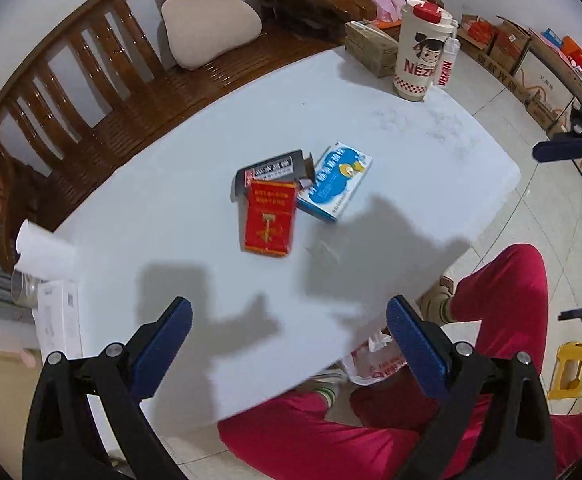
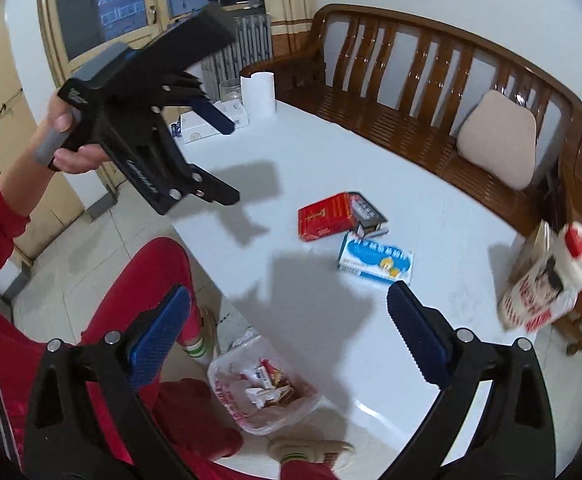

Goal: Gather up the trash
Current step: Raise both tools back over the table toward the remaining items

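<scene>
3 boxes [image 1: 291, 192] are seen mid-table, ahead of both empty, wide-open grippers [image 1: 289, 344] [image 2: 289, 338]; the blue box [image 2: 375, 262] lies nearest the right 1.

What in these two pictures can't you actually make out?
- Grey box: in both wrist views, partly covered by the red box lying on it.
- Trash bag: left wrist view shows only a corner, since the table edge hides it.
- Big cartoon cup: blurred at the right wrist view's edge.
- Print on the blue box: too small to read.
</scene>
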Demonstrator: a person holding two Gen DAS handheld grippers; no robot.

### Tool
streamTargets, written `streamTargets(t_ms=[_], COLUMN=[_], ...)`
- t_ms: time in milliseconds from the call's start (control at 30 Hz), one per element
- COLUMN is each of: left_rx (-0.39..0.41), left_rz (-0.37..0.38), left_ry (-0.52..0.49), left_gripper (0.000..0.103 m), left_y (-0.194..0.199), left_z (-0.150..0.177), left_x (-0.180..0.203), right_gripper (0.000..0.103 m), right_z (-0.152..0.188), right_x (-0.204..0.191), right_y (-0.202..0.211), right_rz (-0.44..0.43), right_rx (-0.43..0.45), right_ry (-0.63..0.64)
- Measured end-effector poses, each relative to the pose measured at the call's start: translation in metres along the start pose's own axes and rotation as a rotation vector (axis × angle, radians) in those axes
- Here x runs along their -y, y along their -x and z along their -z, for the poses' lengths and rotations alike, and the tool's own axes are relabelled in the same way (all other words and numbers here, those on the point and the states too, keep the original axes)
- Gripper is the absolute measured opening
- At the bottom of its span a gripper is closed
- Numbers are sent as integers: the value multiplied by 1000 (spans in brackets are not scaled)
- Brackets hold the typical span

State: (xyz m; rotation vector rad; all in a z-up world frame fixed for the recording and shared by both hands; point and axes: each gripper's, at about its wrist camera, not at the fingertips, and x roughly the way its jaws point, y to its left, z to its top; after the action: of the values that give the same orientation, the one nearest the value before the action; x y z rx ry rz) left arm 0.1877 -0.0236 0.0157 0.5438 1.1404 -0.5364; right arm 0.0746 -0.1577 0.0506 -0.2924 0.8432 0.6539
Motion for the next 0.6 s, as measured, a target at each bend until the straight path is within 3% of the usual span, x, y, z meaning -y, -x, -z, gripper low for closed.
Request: streamTargets(t_ms=[300,600], left_rx=[-36,-96], left_rz=[-20,17], left_ry=[-105,-135], left_gripper=[95,95], left_y=[-37,-90], left_z=[-35,-48], left_x=[-3,-14], right_gripper=[96,96], right_z=[-25,-32], right_x=[17,15], right_y=[-22,-68], right_rz=[-16,-88], right_rx=[-30,-113], right_ry=[66,132])
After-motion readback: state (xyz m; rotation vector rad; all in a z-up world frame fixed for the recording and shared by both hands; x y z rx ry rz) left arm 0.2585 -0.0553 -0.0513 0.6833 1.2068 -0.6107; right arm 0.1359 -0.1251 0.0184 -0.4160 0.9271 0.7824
